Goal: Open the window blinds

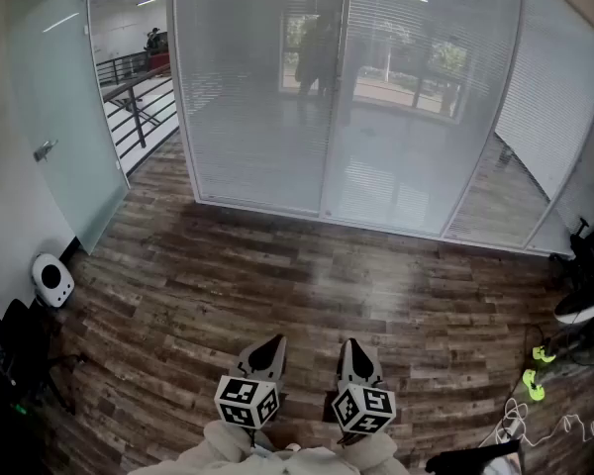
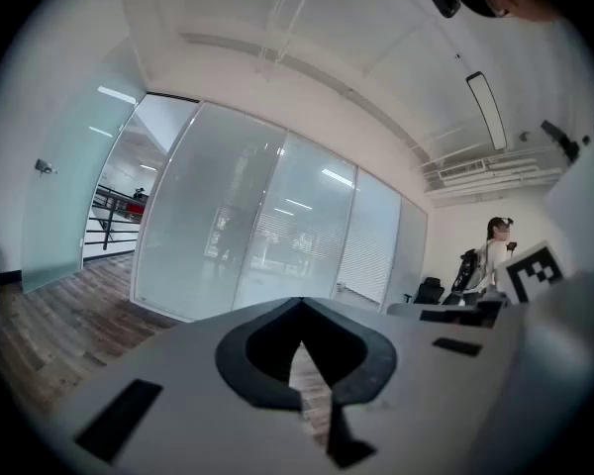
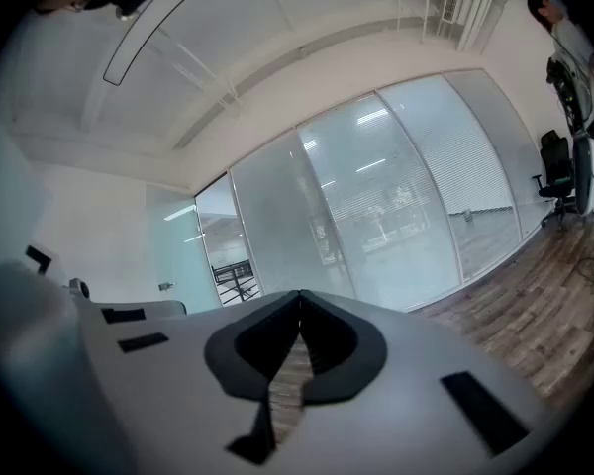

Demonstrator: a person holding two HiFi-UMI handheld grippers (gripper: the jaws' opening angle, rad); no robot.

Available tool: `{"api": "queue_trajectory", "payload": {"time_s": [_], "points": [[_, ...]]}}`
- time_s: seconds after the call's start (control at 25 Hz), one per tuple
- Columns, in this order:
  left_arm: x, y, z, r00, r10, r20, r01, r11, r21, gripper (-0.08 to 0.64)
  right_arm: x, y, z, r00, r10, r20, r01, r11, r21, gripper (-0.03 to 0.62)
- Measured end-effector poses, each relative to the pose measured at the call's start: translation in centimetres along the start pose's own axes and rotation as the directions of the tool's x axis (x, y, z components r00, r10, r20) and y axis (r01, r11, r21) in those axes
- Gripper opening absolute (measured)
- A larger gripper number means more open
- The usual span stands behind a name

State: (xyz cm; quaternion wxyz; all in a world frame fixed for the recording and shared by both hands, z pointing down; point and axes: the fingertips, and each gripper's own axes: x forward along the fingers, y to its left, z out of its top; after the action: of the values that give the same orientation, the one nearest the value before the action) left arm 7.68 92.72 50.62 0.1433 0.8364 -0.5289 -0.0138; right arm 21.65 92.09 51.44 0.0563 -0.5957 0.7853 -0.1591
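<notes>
Blinds [image 1: 257, 117] — lowered, two hand-held grippers [image 1: 275, 341] [image 1: 351, 343], both closed

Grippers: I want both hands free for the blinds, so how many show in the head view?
2. The left gripper is at bottom centre-left, the right gripper just beside it. Both are shut, holding nothing. None seems hidden.

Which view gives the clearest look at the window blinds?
The head view: the blinds span the frame's upper half, with the slats plainly visible. The left gripper view and right gripper view show them smaller, farther off and bent by the wide lens.
</notes>
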Motion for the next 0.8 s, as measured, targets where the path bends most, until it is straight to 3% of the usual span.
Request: {"api": "queue_trajectory", "payload": {"time_s": [0.44,0.8], "points": [[5.5,1.2,0.6,1.000,0.025,0.002,-0.025,1.000,0.015,-0.002,4.2,-3.2,0.6,1.000,0.021,-0.022,-0.020,0.998,0.052,0.014],[12.6,6.9,3.2,0.999,0.027,0.031,-0.027,1.000,0.010,-0.002,14.1,-3.3,1.6,1.000,0.019,-0.017,-0.019,0.999,0.034,0.014]]}}
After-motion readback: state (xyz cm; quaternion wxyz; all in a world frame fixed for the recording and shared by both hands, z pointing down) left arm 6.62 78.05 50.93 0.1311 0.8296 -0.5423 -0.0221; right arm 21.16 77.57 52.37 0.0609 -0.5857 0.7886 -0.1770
